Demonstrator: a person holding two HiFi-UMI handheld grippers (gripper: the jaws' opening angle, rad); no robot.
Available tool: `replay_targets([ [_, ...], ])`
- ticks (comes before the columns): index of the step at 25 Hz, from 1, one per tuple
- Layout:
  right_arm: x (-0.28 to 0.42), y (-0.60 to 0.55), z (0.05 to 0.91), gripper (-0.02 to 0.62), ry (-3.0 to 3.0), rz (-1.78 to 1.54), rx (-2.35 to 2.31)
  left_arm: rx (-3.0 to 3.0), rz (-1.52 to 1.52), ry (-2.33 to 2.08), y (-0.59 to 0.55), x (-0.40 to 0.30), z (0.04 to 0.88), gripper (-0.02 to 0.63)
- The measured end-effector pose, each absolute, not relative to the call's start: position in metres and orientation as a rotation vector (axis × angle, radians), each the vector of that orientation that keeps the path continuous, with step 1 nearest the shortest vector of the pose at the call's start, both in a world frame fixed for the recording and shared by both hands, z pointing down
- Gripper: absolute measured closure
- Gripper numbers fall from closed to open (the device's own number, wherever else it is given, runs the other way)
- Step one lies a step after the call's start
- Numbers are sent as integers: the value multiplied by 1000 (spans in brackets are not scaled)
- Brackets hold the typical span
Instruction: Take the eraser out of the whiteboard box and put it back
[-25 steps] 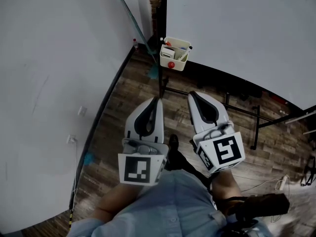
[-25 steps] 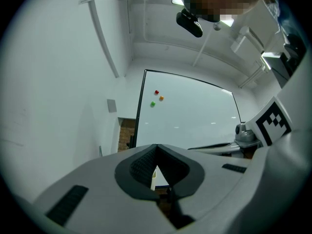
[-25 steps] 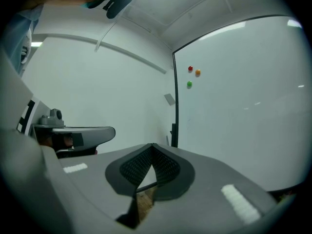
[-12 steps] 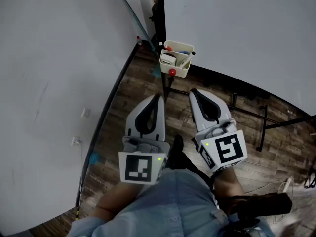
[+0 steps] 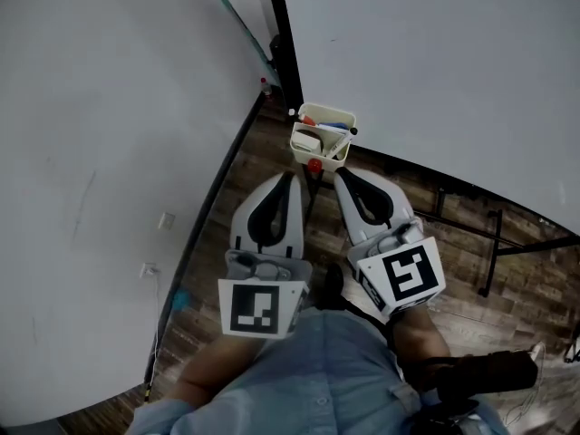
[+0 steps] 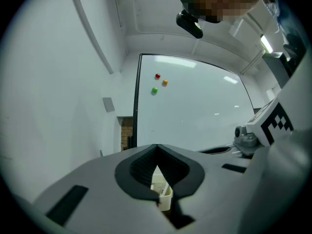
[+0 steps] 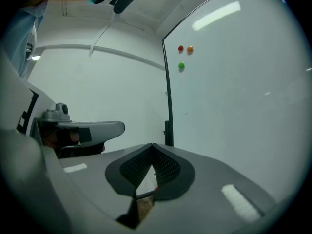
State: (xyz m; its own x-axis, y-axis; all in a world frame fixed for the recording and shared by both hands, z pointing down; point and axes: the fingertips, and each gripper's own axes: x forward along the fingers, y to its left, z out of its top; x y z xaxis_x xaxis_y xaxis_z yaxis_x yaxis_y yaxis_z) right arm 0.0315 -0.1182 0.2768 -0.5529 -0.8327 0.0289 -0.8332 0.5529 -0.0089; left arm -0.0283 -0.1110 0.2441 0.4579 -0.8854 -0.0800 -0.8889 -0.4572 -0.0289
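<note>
The cream whiteboard box [image 5: 323, 139] hangs at the whiteboard's lower left corner. In it lie a white eraser [image 5: 305, 141] and some markers. My left gripper [image 5: 290, 178] is shut and holds nothing, its tips just short of the box and a little to its left. My right gripper [image 5: 342, 176] is also shut and holds nothing, its tips right below the box. In the left gripper view the box [image 6: 163, 191] shows through the gap behind the shut jaws, with the left gripper [image 6: 157, 145] pointing level at it. The right gripper [image 7: 152, 145] also points level at the board.
The whiteboard [image 5: 435, 71] stands on a black frame [image 5: 283, 39] over a wood floor [image 5: 227, 225]. A white wall [image 5: 109, 152] runs along the left. Red, orange and green magnets [image 6: 157, 76] stick high on the board. A red knob [image 5: 314, 164] sits under the box.
Both grippers have moved forward toward the whiteboard, and the box now lies just past their tips. The right gripper has angled in toward the box. Both stay shut.
</note>
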Motion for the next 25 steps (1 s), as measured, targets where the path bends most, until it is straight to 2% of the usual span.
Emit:
replay_targets([
  [9,31,-152,271,594,-2803,-6,1374,-2542,115,1648,-134,-22,231,600],
  [25,5,-186,286,580,-2731,5,1312,-2538,147,1708,-164,-53,237,601],
])
